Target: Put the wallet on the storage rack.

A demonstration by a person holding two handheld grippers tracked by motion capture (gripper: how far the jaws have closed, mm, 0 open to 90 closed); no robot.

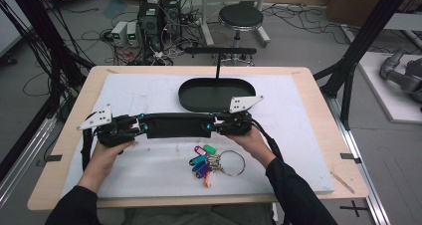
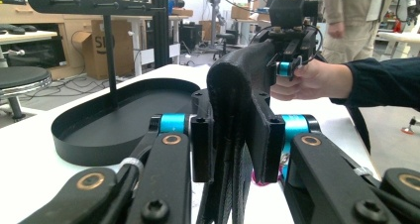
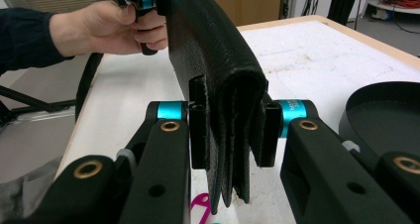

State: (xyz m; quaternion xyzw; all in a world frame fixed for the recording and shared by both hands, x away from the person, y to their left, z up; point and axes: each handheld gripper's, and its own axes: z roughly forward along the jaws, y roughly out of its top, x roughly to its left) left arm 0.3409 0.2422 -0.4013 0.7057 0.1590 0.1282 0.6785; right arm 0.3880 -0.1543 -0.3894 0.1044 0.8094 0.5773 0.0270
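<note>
A long black leather pouch (image 1: 174, 125), folded over along its top, hangs level above the white mat between my two grippers. My left gripper (image 1: 142, 127) is shut on its left end; in the left gripper view the pads clamp the folded layers (image 2: 237, 85). My right gripper (image 1: 211, 127) is shut on the right end, and its pads squeeze the leather (image 3: 213, 50) from both sides. Each gripper view shows the other hand and its gripper at the pouch's far end. A key ring (image 1: 211, 161) with several coloured tags lies on the mat just in front of the pouch.
A black oval tray (image 1: 191, 103) with an upright post and crossbar (image 1: 219, 51) stands behind the pouch. The white mat (image 1: 298, 150) covers most of the wooden table. A stool, computers and cables sit on the floor beyond.
</note>
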